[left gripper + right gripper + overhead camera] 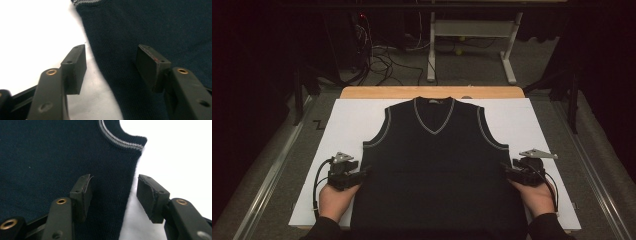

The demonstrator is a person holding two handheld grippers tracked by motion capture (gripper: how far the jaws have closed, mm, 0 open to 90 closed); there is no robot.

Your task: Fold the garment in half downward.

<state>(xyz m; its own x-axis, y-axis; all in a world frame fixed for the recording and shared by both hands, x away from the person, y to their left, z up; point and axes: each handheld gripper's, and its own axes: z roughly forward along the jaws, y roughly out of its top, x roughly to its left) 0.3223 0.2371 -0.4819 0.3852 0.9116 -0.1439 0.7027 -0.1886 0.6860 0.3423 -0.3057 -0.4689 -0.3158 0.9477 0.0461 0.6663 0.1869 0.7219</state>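
Dark sleeveless vest (438, 165) lying flat, front up, on white board (342, 125) atop wooden table (362, 92); V-neck far side, hem near the person, w/ pale trim at neck and armholes.

Left gripper (362, 174) at vest's left side edge, just below the armhole. In left gripper view (111, 66): 1 jaw over bare board, other over the knit, side edge running up between them. Jaws part-way in, not yet clenched, pads not pressing on fabric. So released for now, nothing grasped.

Right gripper (508, 172) mirrored at right side edge. Right gripper view (113, 195): 1 jaw over the knit, other over the board, edge between. Same story, half-closed gap, no pinch yet.

Looks like a 2-sided grab of the side seams, prob for a fold.

Risks from here:
- Pads sitting too high: would close on air or catch top layer only, leaving back layer on board, messy fold.
- Edge only just inside the gap, esp. on right: thin bite, knit could slip out on lift.
- Uneven grab heights left vs right: skewed fold, bunched hem.
- Jaw tip dragging board: could shove fabric inward and wrinkle it before closing.
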